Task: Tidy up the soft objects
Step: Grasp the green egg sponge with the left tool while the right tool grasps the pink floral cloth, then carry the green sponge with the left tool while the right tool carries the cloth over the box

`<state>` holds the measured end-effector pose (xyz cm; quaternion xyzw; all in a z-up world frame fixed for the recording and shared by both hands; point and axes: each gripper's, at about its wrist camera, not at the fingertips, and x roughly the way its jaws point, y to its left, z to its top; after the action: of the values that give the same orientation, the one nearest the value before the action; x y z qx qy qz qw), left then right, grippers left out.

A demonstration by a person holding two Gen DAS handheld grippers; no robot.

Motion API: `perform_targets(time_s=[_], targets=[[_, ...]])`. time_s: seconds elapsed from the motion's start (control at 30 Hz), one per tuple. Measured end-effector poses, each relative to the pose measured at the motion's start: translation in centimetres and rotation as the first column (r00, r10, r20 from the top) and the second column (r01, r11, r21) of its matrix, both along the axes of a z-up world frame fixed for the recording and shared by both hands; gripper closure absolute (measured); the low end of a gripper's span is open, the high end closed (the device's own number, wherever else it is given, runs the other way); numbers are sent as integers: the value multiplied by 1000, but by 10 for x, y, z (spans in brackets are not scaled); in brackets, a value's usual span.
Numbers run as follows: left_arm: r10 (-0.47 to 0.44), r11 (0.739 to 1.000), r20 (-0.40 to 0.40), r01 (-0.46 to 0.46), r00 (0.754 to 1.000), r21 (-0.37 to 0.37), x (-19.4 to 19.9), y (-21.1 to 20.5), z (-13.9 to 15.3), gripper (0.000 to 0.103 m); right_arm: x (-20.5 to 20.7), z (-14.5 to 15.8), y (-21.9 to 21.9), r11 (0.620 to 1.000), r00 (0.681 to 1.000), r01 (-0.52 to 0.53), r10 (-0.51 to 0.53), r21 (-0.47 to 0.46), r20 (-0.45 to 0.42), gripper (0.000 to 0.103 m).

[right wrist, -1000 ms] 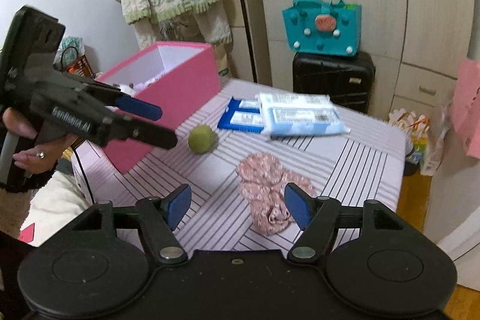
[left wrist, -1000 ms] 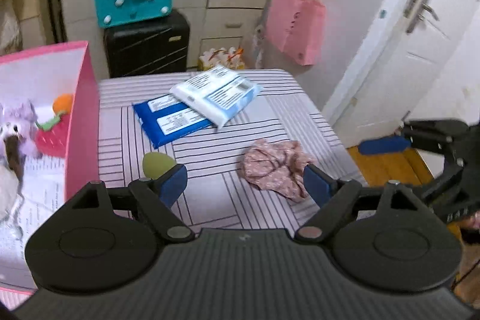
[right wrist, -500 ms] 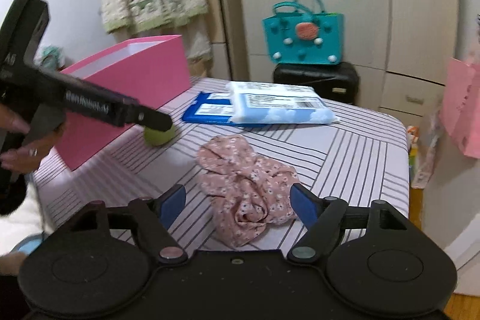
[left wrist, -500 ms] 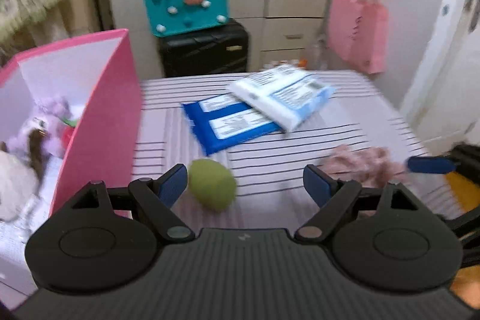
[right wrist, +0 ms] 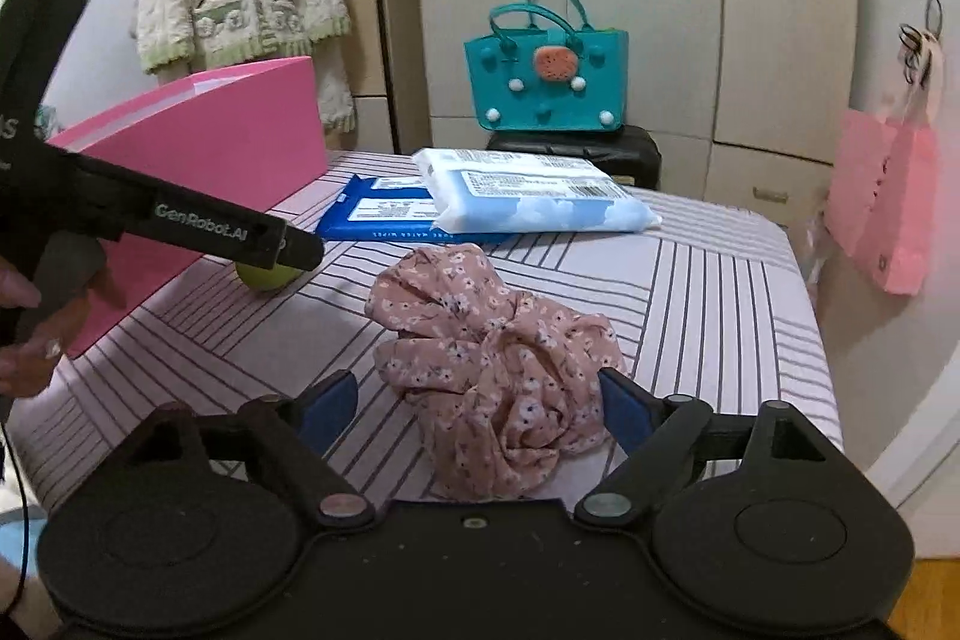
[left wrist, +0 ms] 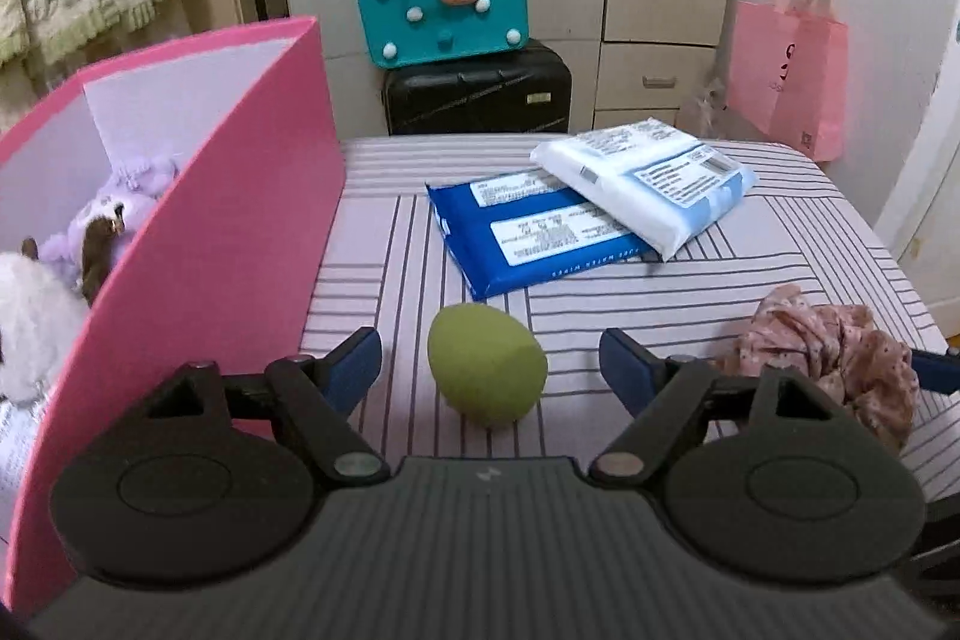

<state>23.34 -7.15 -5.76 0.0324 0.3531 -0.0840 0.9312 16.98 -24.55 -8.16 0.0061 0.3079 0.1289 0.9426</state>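
Green sponge egg [left wrist: 487, 371] between spread jaws of left gripper [left wrist: 491, 363]; floral scrunchie [right wrist: 492, 364] between right gripper [right wrist: 477, 409] jaws, also spread.

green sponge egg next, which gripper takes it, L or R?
Left. The left gripper is open with the green egg sponge centred between its fingers, right beside the pink box. The right gripper is open around the floral scrunchie instead.
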Motion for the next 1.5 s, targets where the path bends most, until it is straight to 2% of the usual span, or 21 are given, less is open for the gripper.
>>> perform_targets(time_s=[0.07, 0.13, 0.2, 0.27, 0.33, 0.37, 0.4, 0.47, 0.57, 0.73, 0.77, 0.8, 0.83, 0.9, 0.93, 1.0, 1.07, 1.13, 1.3, 1.4, 1.5], targets=[[-1, 1000, -17, 1, 1000, 8, 2, -1, -3, 24, 2, 0, -4, 996, 998, 46, -43, 77, -35, 14], [0, 1000, -33, 1, 999, 22, 4, -2, -6, 24, 5, -1, -11, 976, 992, 110, -98, 189, -74, 11], [5, 1000, -27, -5, 1000, 10, 4, -1, -8, 24, 7, -1, -10, 962, 985, 161, -144, 222, -91, 11], [12, 1000, -25, -12, 1000, -3, 5, 1, -8, 27, 9, -1, -7, 960, 982, 181, -165, 215, -93, 11], [28, 999, -20, -28, 999, -16, 5, 3, -8, 50, 12, -3, 1, 964, 979, 197, -184, 177, -85, 11], [36, 999, -29, -37, 999, -24, 7, 5, -9, 53, 13, -4, 5, 967, 978, 203, -192, 156, -80, 11], [37, 998, -42, -39, 998, -47, 8, 8, -10, 61, 14, -4, 9, 970, 977, 207, -199, 125, -74, 11], [44, 995, -51, -49, 998, -87, 7, 13, -11, 63, 15, -4, 14, 974, 976, 213, -208, 74, -70, 11], [60, 992, -45, -65, 997, -112, 5, 16, -12, 64, 19, -4, 29, 960, 960, 268, -273, -87, -58, 11], [58, 989, -41, -63, 997, -132, 2, 18, -11, 64, 10, 0, 14, 963, 960, 268, -265, 24, -86, 13], [55, 988, -47, -61, 997, -141, 1, 19, -11, 64, 9, 0, 12, 960, 958, 277, -274, 33, -82, 19], [51, 987, -52, -58, 997, -150, 1, 19, -11, 64, 7, 1, 9, 956, 954, 292, -289, 38, -74, 31], [47, 986, -55, -55, 997, -158, 0, 19, -11, 64, 7, 0, 7, 954, 953, 297, -293, 43, -71, 37], [30, 986, -43, -36, 999, -165, -3, 18, -9, 65, 4, 0, 6, 954, 955, 296, -292, 58, -58, 57], [18, 986, -33, -23, 999, -164, -4, 17, -9, 65, 4, 0, 6, 955, 957, 289, -286, 66, -52, 61], [3, 986, -23, -7, 1000, -165, -7, 15, -8, 65, 0, 0, 8, 953, 954, 299, -299, 53, -12, 79], [-12, 986, -19, 8, 1000, -165, -10, 14, -7, 65, -8, 6, 14, 954, 953, 299, -300, 16, 53, 79], [-17, 984, -28, 12, 999, -176, -12, 13, -6, 65, -13, 10, 16, 963, 960, 268, -268, 3, 78, 80], [-33, 981, -40, 24, 999, -194, -16, 10, -5, 65, -13, 6, 3, 965, 969, 245, -245, 94, -19, 82], [-52, 980, -39, 44, 998, -194, -23, 9, -3, 65, -15, 4, -2, 958, 969, 248, -245, 144, -40, 83], [-71, 981, -29, 65, 997, -182, -30, 9, -1, 65, -17, 1, -7, 944, 975, 220, -204, 247, -87, 83]])
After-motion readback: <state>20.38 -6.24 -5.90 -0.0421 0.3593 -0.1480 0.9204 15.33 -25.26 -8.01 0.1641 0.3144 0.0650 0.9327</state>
